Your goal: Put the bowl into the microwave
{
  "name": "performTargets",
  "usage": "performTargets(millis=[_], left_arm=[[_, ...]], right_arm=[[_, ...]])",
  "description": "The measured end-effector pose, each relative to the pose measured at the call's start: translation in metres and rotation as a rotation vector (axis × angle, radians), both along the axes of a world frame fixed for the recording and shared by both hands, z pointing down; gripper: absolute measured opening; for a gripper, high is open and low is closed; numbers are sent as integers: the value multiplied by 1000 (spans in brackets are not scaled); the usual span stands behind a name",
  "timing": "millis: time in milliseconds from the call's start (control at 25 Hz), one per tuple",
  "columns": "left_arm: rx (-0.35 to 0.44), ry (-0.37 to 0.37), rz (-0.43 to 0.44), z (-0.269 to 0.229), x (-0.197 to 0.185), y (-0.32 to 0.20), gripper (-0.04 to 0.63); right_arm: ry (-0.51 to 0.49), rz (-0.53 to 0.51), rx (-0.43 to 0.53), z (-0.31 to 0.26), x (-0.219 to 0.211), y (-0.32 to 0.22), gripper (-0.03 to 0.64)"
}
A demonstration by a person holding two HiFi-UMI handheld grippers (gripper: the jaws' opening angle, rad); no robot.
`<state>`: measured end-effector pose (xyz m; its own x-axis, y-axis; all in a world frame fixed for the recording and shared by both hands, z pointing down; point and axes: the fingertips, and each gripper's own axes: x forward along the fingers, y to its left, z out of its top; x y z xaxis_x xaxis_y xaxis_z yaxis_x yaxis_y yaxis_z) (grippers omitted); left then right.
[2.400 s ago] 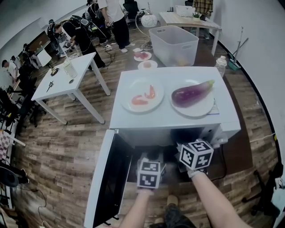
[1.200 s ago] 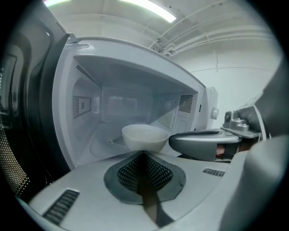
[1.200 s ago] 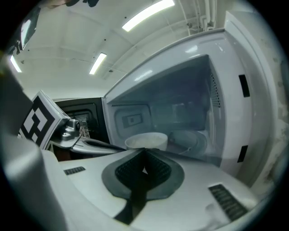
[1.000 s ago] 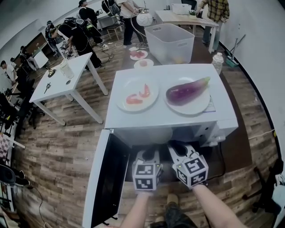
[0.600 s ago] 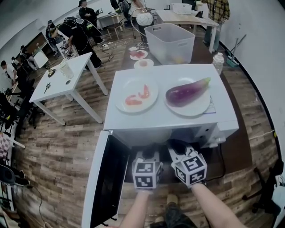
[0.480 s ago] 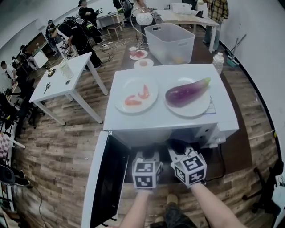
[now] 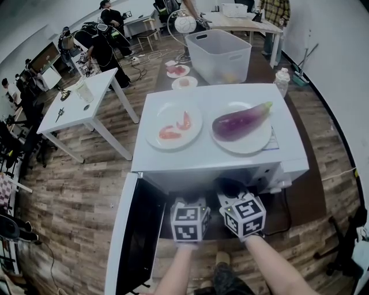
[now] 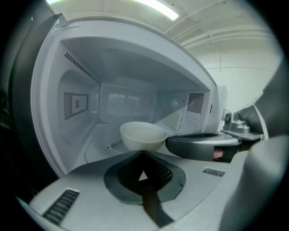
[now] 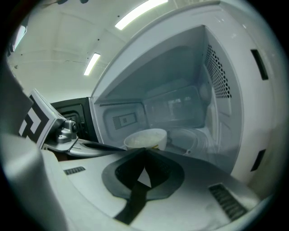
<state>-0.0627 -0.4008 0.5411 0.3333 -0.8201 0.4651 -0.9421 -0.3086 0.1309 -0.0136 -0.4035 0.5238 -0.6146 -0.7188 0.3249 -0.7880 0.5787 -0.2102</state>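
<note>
Placing looks done: bowl (image 8: 142, 135) inside the microwave (image 7: 213, 158), mid-frame in both gripper views, just past the tips. Left tongs (image 8: 142, 154) and right tongs (image 9: 145, 152) pinched together, gripping nothing. Next: backing out, then swinging the door (image 7: 135, 230) at lower left closed.

floor: brown wood-plank floor (image 7: 81, 193) | left: white rectangular table (image 7: 72, 108) | right: plain white wall (image 7: 341, 49) | overhead: long ceiling strip light (image 9: 135, 13)
</note>
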Motion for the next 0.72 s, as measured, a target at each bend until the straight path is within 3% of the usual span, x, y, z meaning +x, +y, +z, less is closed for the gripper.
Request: performTargets(millis=[720], left_arm=[[-21,32,-5,3,3,-13,0]], right_arm=[[-22,24,-29,4,1,-16,6]])
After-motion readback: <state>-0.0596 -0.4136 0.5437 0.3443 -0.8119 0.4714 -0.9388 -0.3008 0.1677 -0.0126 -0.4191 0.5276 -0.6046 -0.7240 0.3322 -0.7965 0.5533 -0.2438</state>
